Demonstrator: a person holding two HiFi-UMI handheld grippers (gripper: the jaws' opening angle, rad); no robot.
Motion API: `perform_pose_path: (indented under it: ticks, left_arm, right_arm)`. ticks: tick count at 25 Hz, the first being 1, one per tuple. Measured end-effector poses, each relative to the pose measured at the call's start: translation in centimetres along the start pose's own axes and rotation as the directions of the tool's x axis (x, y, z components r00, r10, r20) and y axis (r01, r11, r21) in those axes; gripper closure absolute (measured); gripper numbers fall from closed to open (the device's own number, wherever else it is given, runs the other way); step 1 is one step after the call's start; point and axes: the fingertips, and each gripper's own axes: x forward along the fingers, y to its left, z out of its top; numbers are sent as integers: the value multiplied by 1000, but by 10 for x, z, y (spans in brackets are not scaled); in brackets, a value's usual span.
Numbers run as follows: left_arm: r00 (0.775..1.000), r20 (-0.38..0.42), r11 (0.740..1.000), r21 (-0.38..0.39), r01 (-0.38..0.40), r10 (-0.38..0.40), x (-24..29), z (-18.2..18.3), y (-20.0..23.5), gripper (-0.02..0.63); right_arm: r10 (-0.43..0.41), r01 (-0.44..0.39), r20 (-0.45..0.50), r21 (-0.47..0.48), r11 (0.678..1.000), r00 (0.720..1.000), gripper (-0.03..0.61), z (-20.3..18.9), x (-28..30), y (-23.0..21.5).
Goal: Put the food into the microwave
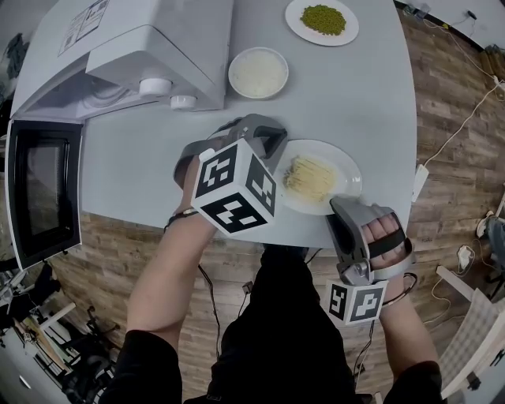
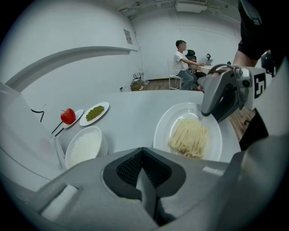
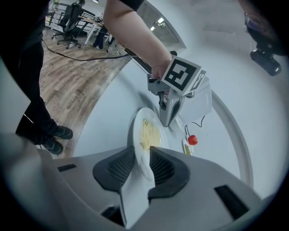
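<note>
We find the right gripper (image 3: 141,159) with its 2 jaws clamped on the near rim of the plate (image 1: 348,170) of noodles (image 1: 309,178). The plate is at the front edge of the grey table (image 1: 359,99), well apart from the microwave (image 1: 126,51) at the left, whose door (image 1: 41,191) stands open. The left gripper (image 2: 143,157) has its jaws pressed together on nothing and hovers just beside the plate's left side, and farther back we see 1 bowl of rice (image 1: 258,72) and 1 dish of green peas (image 1: 322,20).
</note>
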Motion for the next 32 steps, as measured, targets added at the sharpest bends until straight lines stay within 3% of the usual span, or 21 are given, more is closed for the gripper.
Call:
perform_pose_path:
  ticks: [5,8,11,15,18,29,32]
  left_arm:
    - [997,69,998,-45,47,-44,-3,13,-6,606]
    - [998,61,1000,-20,17,-16,-3,12,-5,606]
    - [998,30,999,8,-54,54,-6,5,6,604]
    - [983,-78,981,115,-159,168,-4,-17,23,604]
    - [985,-99,982,135,-129,143,3,-22,18,604]
    - [999,-44,991,131,-11,17,7,-7,-7,607]
    - [999,-37,990,141,-22,27,7,-5,-9,607]
  right_arm:
    - [-60,59,-16,-35,998,998,469,4,5,-3]
    - [-72,72,-10,-19,997,997,483,6,8,-4]
    - [-71,71,-8,-11,997,997,489,5,8,-3]
    - [-63,63,-5,-15,998,998,488,4,6,-2]
    - [-58,58,-2,-7,998,998,488,4,4,-1]
    - [-96,94,-28,-46,995,995,488,0,10,-8]
    - [-100,98,-36,-50,994,994,488,0,14,-12]
